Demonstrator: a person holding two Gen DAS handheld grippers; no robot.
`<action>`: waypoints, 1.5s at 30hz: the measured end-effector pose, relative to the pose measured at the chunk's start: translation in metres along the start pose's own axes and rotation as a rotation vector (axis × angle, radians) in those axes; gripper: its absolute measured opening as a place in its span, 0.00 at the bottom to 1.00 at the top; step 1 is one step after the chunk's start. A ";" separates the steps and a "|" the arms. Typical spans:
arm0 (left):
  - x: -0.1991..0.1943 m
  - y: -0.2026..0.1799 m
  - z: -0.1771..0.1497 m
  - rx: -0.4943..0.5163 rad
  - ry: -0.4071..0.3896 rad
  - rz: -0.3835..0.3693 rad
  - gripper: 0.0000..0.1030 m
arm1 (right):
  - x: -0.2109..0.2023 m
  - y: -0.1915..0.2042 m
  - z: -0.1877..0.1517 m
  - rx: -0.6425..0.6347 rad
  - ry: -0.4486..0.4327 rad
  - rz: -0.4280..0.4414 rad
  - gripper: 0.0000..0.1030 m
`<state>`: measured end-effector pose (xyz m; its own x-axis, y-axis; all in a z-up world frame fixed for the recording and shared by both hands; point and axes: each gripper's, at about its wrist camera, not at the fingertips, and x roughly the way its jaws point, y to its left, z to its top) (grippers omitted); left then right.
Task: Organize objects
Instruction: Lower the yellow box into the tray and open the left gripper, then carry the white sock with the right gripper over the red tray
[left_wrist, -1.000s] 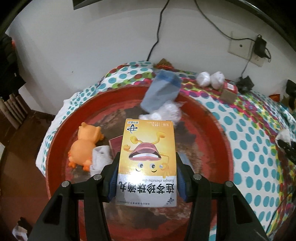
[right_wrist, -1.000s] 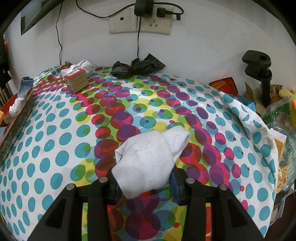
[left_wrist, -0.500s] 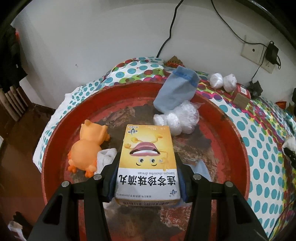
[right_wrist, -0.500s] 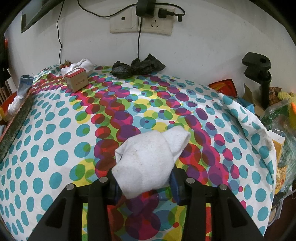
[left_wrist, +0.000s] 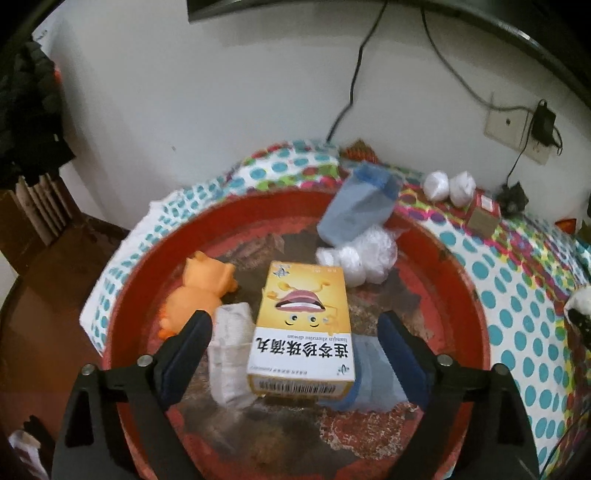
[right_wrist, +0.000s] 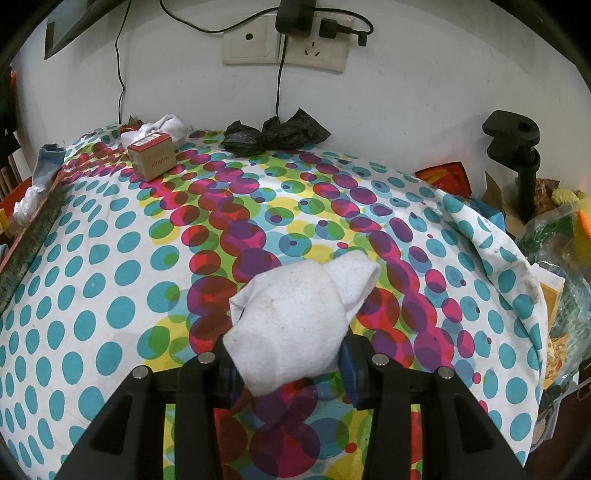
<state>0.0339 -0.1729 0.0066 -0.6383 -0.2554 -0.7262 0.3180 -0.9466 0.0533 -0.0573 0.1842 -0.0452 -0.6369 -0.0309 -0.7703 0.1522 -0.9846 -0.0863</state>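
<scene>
In the left wrist view my left gripper (left_wrist: 295, 332) is open, its jaws apart on either side of a yellow medicine box (left_wrist: 301, 325) that lies in the red round tray (left_wrist: 469, 295), resting on a white sock (left_wrist: 231, 350) and a blue sock (left_wrist: 373, 373). The tray also holds an orange toy (left_wrist: 197, 291), a clear plastic bag (left_wrist: 360, 254) and a blue-grey sock (left_wrist: 356, 208) on its far rim. In the right wrist view my right gripper (right_wrist: 290, 363) is shut on a white sock (right_wrist: 295, 317) above the dotted tablecloth (right_wrist: 110, 258).
A small brown and red box (right_wrist: 152, 158), white sock bundles (right_wrist: 168, 125) and a black plastic bag (right_wrist: 275, 133) lie by the wall. Wall sockets with cables (right_wrist: 291, 44) are above. A black clamp (right_wrist: 517, 155) and snack packets (right_wrist: 554, 236) stand at the right edge.
My left gripper has opened and let go of the yellow box, which now lies in the tray. The right gripper still holds the white sock, barely moved.
</scene>
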 end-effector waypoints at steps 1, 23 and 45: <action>-0.004 0.000 -0.001 0.003 -0.010 0.009 0.91 | 0.001 0.000 0.001 -0.001 0.000 -0.002 0.41; -0.039 0.030 -0.028 -0.014 -0.075 0.122 1.00 | -0.002 0.000 0.000 0.042 -0.001 -0.020 0.40; -0.033 0.050 -0.029 -0.080 -0.038 0.124 1.00 | -0.053 0.118 0.050 -0.109 -0.084 0.261 0.40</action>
<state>0.0912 -0.2063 0.0136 -0.6162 -0.3782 -0.6908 0.4501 -0.8889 0.0852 -0.0439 0.0610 0.0169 -0.6252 -0.2998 -0.7206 0.3965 -0.9173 0.0376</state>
